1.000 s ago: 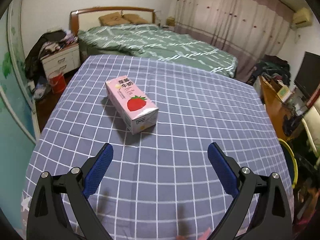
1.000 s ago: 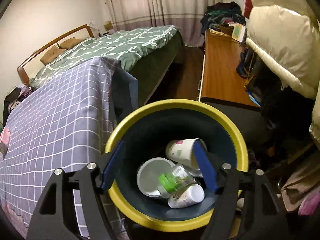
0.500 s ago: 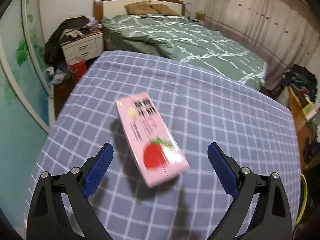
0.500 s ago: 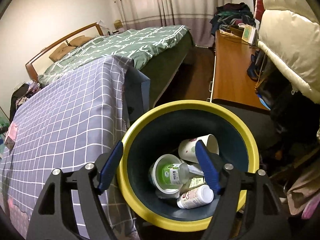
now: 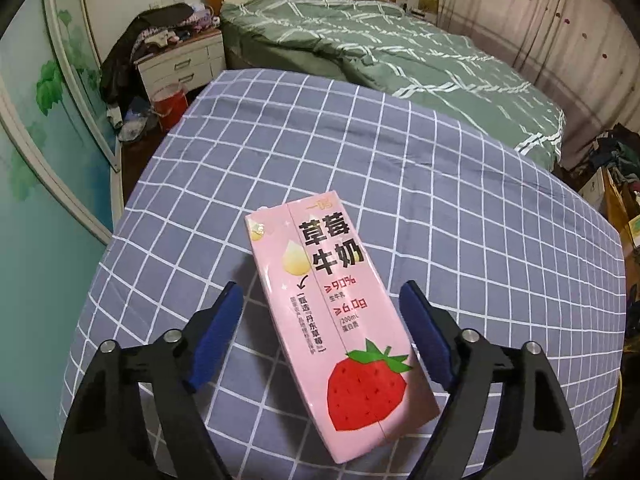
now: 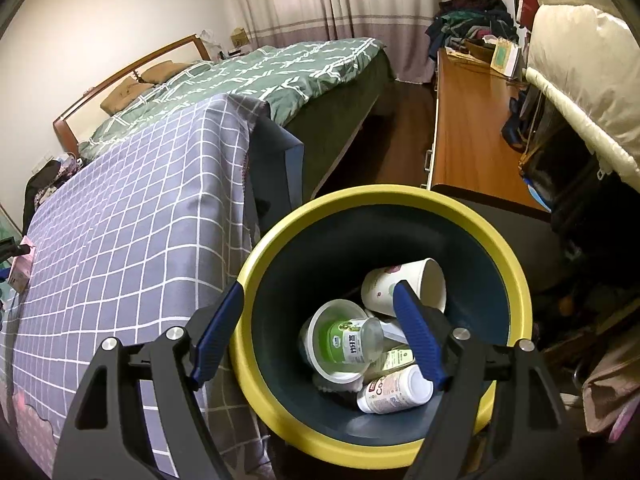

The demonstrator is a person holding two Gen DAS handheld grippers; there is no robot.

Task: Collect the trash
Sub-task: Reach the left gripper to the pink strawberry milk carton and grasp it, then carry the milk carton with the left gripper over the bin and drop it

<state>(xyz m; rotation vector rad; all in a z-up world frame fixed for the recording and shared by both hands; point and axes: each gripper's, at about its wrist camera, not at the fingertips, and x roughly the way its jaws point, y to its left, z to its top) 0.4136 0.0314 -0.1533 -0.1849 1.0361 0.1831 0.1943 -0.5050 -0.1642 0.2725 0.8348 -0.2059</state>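
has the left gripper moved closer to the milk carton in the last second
Yes. The left gripper has advanced over the checked cloth and now straddles the carton, its jaws just closing, pads not yet touching.

a lived-in home bedroom: a wooden-framed bed point(image 5: 400, 52) under a green patterned duvet, a white nightstand point(image 5: 180, 62) heaped with clothes, long curtains point(image 6: 340, 0) and a wooden desk point(image 6: 468, 128).

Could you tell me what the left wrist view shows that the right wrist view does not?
Only the left wrist view shows the pink milk carton's printed face, lying between the left gripper's closing jaws, not yet pinched. Only the right wrist view shows the yellow-rimmed bin holding a paper cup, under the open right gripper. Both show the checked cloth and green bed.
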